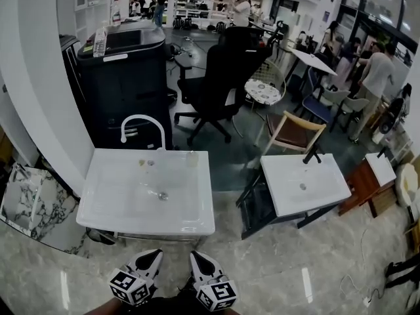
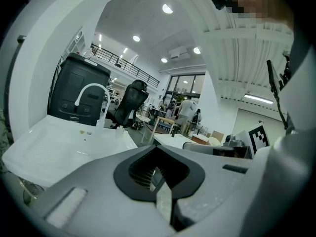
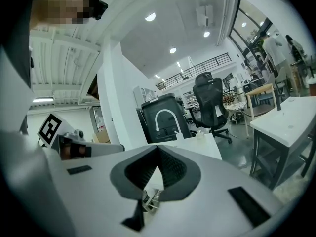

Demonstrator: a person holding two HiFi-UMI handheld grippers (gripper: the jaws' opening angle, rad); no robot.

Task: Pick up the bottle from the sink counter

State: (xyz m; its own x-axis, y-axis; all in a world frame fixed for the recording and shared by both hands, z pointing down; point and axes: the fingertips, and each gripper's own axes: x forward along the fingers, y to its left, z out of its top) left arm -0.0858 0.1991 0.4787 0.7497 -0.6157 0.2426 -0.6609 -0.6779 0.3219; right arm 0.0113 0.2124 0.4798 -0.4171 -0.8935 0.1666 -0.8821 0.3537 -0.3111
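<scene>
A small pale bottle [image 1: 191, 157] stands on the back right corner of the white sink counter [image 1: 190, 209], to the right of the curved white tap [image 1: 141, 126]. Both grippers are low in the head view, in front of the sink and well short of the bottle. My left gripper [image 1: 156, 255] and right gripper [image 1: 195, 256] are side by side, both shut with nothing between the jaws. The left gripper view has the gripper [image 2: 157, 148] shut and the bottle [image 2: 119, 130] far ahead. From the right gripper [image 3: 158, 148], also shut, the bottle [image 3: 199, 134] appears beside the tap [image 3: 165, 118].
A second white basin [image 1: 305, 182] on a dark frame stands to the right. Behind the sink are a black cabinet [image 1: 125, 77], a black office chair [image 1: 220, 77] and a wooden chair [image 1: 292, 133]. A marble slab [image 1: 29, 205] leans at the left. People stand far back.
</scene>
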